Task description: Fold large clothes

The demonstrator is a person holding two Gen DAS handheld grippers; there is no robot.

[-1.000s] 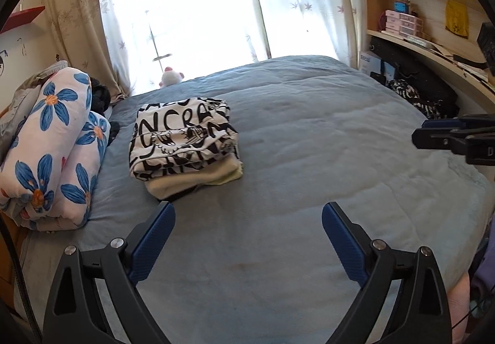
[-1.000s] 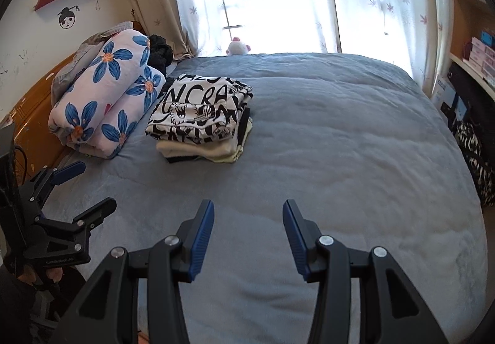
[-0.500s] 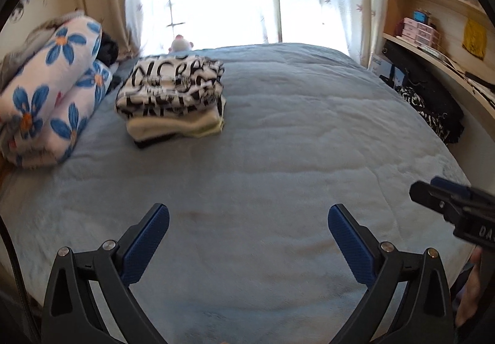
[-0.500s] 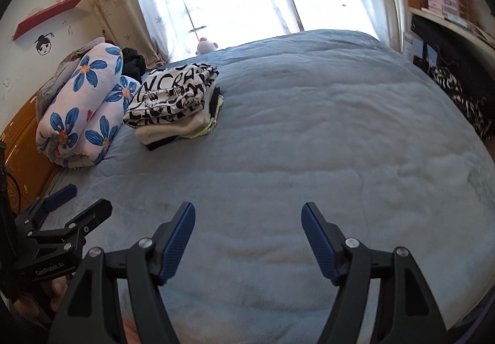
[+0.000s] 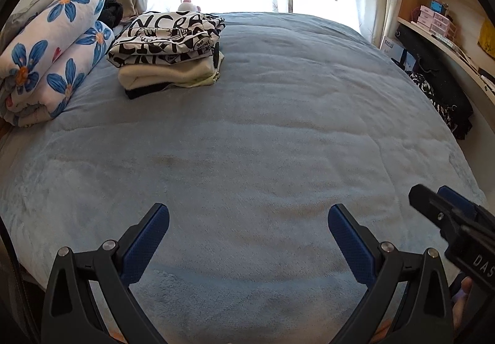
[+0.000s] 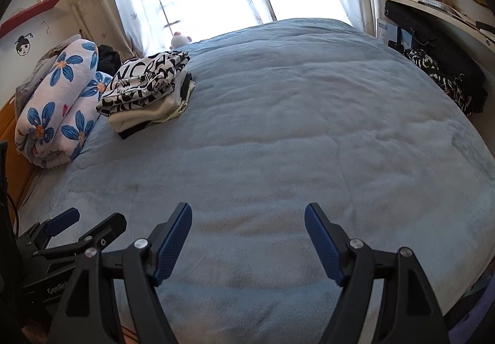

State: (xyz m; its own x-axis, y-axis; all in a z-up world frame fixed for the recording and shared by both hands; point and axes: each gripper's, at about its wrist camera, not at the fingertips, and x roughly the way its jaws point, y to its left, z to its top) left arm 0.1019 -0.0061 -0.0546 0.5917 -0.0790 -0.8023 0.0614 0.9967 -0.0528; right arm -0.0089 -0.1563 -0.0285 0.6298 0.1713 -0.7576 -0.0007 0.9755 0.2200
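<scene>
Both tools hang over bare blue bedspread [image 5: 278, 127] with nothing between the fingers; the left gripper [image 5: 247, 220] stands spread wide, the right gripper [image 6: 247, 220] is opening its jaws. The folded stack of clothes [image 5: 167, 50] lies well ahead and to the left, beside the floral quilt [image 5: 52, 59]; the left gripper looks nearer; no unfolded garment shows, perhaps below the frame.

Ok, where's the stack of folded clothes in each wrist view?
Left wrist: folded stack upper left, on the blue bedspread.
Right wrist: folded stack left of centre, further down the frame.
Shared landmark: the flowered rolled quilt, just left of the stack in both.
</scene>
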